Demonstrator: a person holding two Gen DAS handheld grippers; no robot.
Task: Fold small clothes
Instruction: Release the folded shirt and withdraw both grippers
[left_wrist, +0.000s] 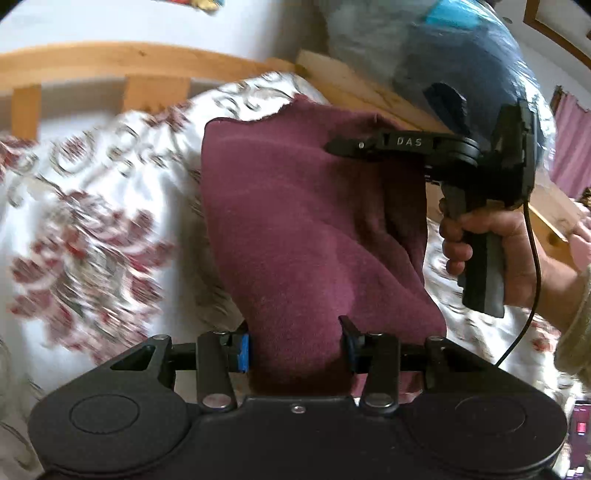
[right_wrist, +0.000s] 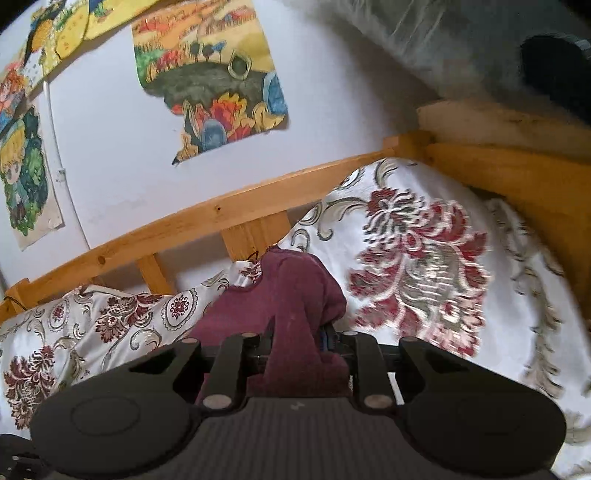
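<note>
Left wrist view: my left tool (left_wrist: 297, 345) is clamped on the maroon garment (left_wrist: 306, 221), lifted above the bed (left_wrist: 92, 221); my right tool (left_wrist: 341, 146) pinches its far edge.

Right wrist view: my right tool (right_wrist: 295, 345) is clamped on bunched cloth.

Risk: uneven tension may pull a corner free, I judge.

Plain maroon garment (left_wrist: 306, 236). White bedspread (right_wrist: 417, 258) patterned with dark red floral medallions and grey-silver scrollwork. Honey-coloured wooden bed frame (right_wrist: 229, 214). Black left gripper (left_wrist: 295, 347) with blue pads (left_wrist: 243, 350). Pale lavender wall (right_wrist: 110, 147) carrying multicoloured cartoon posters (right_wrist: 210, 74).
</note>
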